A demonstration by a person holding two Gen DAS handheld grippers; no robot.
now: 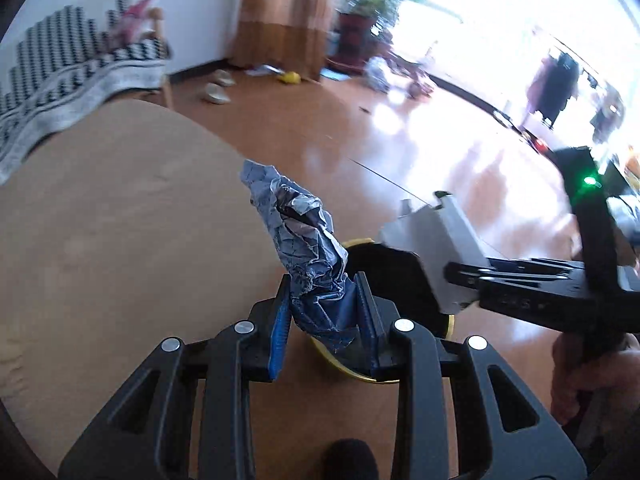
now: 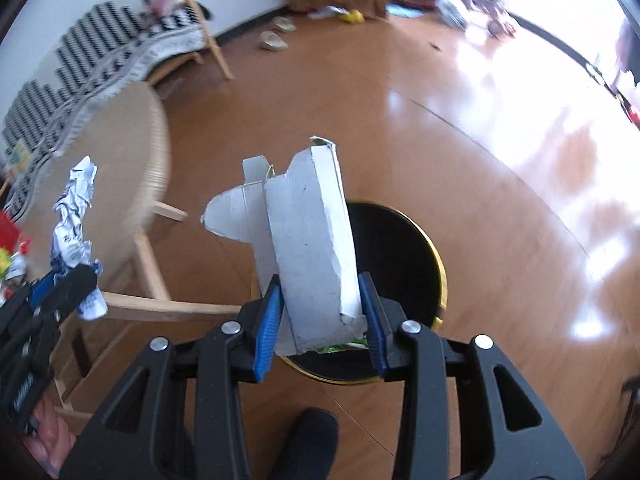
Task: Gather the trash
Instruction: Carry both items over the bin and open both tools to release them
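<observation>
My left gripper [image 1: 326,312] is shut on a crumpled blue-and-silver wrapper [image 1: 304,240], which sticks up between its blue pads beside the round table's edge. My right gripper [image 2: 320,312] is shut on a torn white cardboard box [image 2: 308,236], held upright over a black bin with a gold rim [image 2: 400,240]. The left wrist view shows the box [image 1: 436,240] at the right, above the bin [image 1: 384,276], in the right gripper [image 1: 464,280]. The right wrist view has the wrapper [image 2: 74,216] and left gripper [image 2: 72,284] at its left edge.
A round tan table [image 1: 120,220] on pale wooden legs [image 2: 160,304] stands left of the bin. Colourful litter [image 2: 8,256] lies at the far left. A bench with a black-and-white throw [image 2: 120,52], bowls [image 2: 274,42] and a potted plant [image 1: 356,36] stand further off on the wood floor.
</observation>
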